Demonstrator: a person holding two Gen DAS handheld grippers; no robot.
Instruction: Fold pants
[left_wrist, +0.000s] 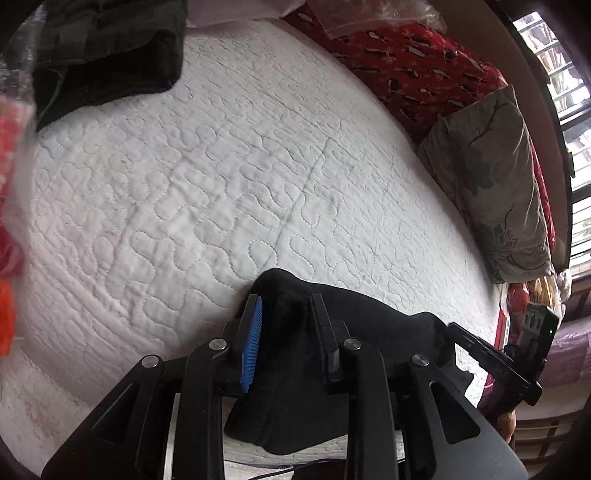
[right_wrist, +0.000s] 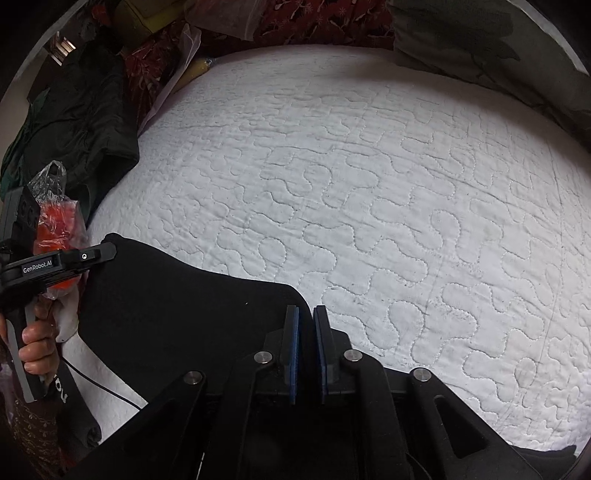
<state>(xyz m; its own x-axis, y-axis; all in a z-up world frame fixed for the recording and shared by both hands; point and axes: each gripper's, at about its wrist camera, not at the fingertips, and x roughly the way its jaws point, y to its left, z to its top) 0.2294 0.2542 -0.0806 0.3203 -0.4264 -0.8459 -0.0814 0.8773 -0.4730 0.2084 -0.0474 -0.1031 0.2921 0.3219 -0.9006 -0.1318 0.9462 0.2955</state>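
White quilted bedspread (right_wrist: 369, 184) across the bed, grey floral pillow (left_wrist: 495, 184) along its far edge. Black pants (right_wrist: 177, 314) at the near edge, stretched between both grippers. Dark green garment (right_wrist: 77, 110) heaped at the far left corner. Left gripper (left_wrist: 286, 317) partly closed, black cloth bunched between its fingers. Right gripper (right_wrist: 306, 325) nearly closed, pinching the pants' edge.

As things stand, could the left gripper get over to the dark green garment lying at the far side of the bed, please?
Probably not yet: the left gripper has black pants bunched between its fingers, though the white quilt toward the dark green garment lies bare.
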